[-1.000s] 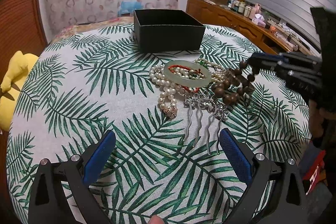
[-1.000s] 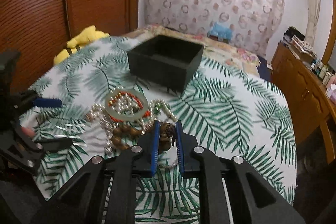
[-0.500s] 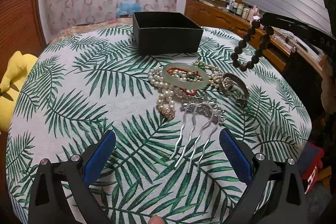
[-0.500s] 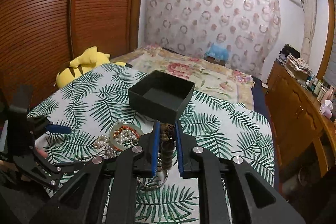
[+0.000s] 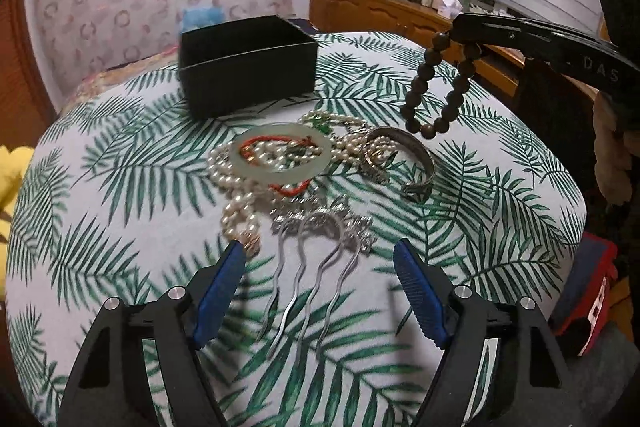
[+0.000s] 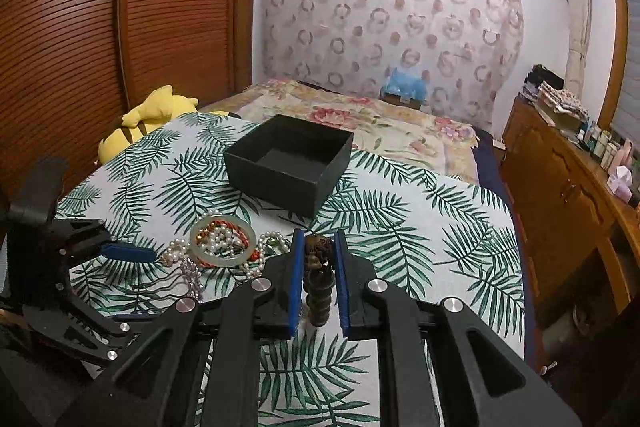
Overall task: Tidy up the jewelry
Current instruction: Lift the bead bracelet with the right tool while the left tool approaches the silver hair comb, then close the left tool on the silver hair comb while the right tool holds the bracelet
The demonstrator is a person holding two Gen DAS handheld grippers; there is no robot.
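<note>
My right gripper (image 6: 318, 247) is shut on a dark wooden bead bracelet (image 6: 319, 287), which hangs in the air (image 5: 436, 83) above the table, right of the pile. An open black box (image 6: 288, 163) stands at the table's far side (image 5: 248, 65). The pile holds a jade bangle (image 5: 280, 155), pearl strands (image 5: 236, 191), a red cord, a silver cuff (image 5: 412, 159) and a silver hair comb (image 5: 316, 255). My left gripper (image 5: 320, 267) is open, low over the comb, its fingers either side of the comb's prongs.
The round table has a palm-leaf cloth (image 6: 420, 247). A yellow plush toy (image 6: 152, 115) lies at its far left edge. A bed is behind the table, a wooden dresser (image 6: 560, 187) to the right.
My right gripper has lifted the bead bracelet off the pile and raised it. My left gripper has moved forward and down over the hair comb.
</note>
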